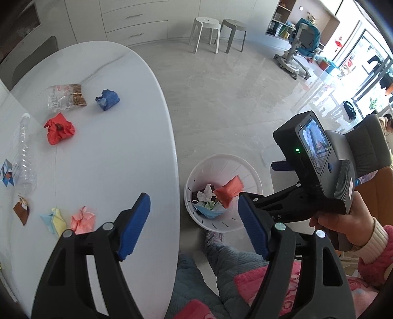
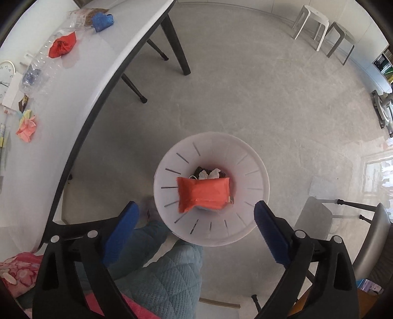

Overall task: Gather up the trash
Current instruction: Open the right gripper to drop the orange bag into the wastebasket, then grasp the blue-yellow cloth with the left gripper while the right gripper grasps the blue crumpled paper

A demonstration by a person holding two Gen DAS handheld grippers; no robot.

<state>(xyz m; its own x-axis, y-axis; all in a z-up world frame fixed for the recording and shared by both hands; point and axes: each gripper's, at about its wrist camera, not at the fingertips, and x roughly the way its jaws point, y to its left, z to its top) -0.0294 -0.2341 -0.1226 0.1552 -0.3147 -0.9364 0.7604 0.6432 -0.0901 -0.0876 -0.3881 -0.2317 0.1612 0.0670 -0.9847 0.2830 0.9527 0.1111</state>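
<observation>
A white waste bin (image 1: 248, 171) (image 2: 255, 176) stands on the floor beside the white table (image 1: 110, 159) (image 2: 81, 81). In it lie an orange packet (image 2: 203, 193) (image 1: 228, 191), white tissue and a blue face mask (image 1: 208, 212). My right gripper (image 2: 196, 220) is open and empty above the bin. My left gripper (image 1: 194, 220) is open and empty over the table edge. On the table lie a red crumpled paper (image 1: 59, 130) (image 2: 62, 44), a blue crumpled paper (image 1: 108, 99) (image 2: 103, 20), a clear plastic wrapper (image 1: 65, 97), a clear bottle (image 1: 23, 152) (image 2: 36, 66), pink paper (image 1: 82, 219) (image 2: 27, 128), yellow and light-blue paper (image 1: 54, 219) and a brown scrap (image 1: 21, 208).
Dark table legs (image 2: 176, 41) stand left of the bin. Two stools (image 1: 218, 32) (image 2: 324, 29) are at the far wall. A grey chair (image 2: 368, 235) is at the right. The person's quilted legs (image 2: 172, 267) are just below the bin.
</observation>
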